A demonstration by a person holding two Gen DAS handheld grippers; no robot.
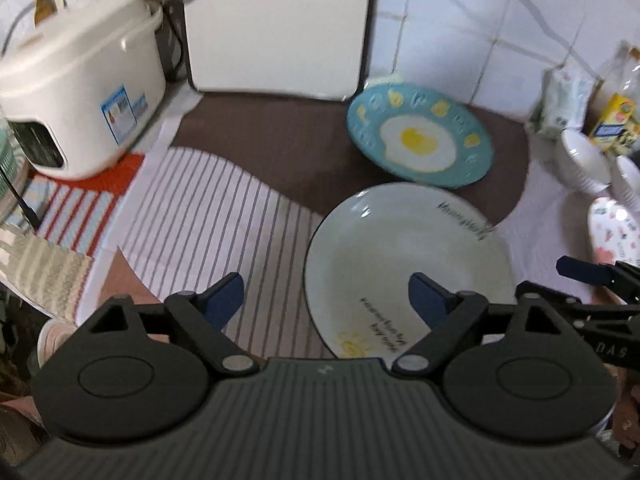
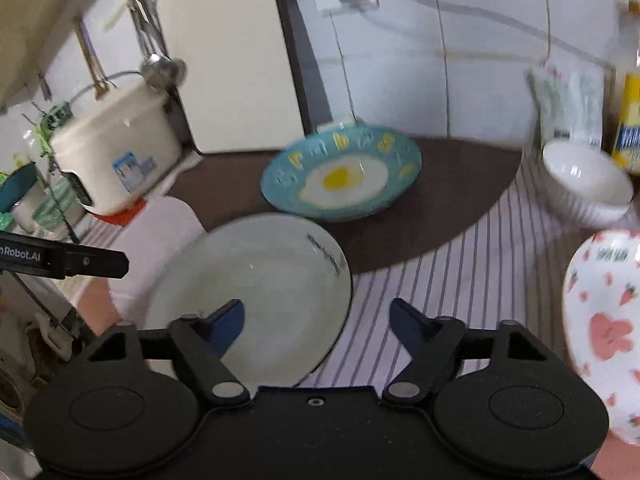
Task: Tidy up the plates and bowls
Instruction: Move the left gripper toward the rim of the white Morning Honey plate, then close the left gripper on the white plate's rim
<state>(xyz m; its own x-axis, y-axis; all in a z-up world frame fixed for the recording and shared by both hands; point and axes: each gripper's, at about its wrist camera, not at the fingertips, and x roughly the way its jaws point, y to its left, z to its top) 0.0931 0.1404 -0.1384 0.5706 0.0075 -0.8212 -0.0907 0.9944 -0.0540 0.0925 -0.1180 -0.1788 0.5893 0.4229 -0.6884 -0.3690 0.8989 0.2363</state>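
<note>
A pale plate (image 1: 408, 248) with black lettering lies on the striped cloth, nearest to me. My left gripper (image 1: 328, 296) hangs open over its left rim, the right fingertip above the plate, nothing pinched. My right gripper (image 2: 316, 316) is open over the same plate's (image 2: 256, 280) right rim, touching nothing that I can see. Behind it sits a blue plate (image 1: 420, 140) (image 2: 340, 176) with a fried-egg picture. A white ribbed bowl (image 2: 588, 184) and a flower-patterned dish (image 2: 604, 320) stand to the right.
A white rice cooker (image 1: 80, 92) stands at the left, a white board (image 1: 280, 24) leans on the back wall. A yellow carton (image 1: 612, 120) and packets crowd the right corner. A brown mat (image 1: 280, 132) lies over the striped cloth (image 1: 200, 208).
</note>
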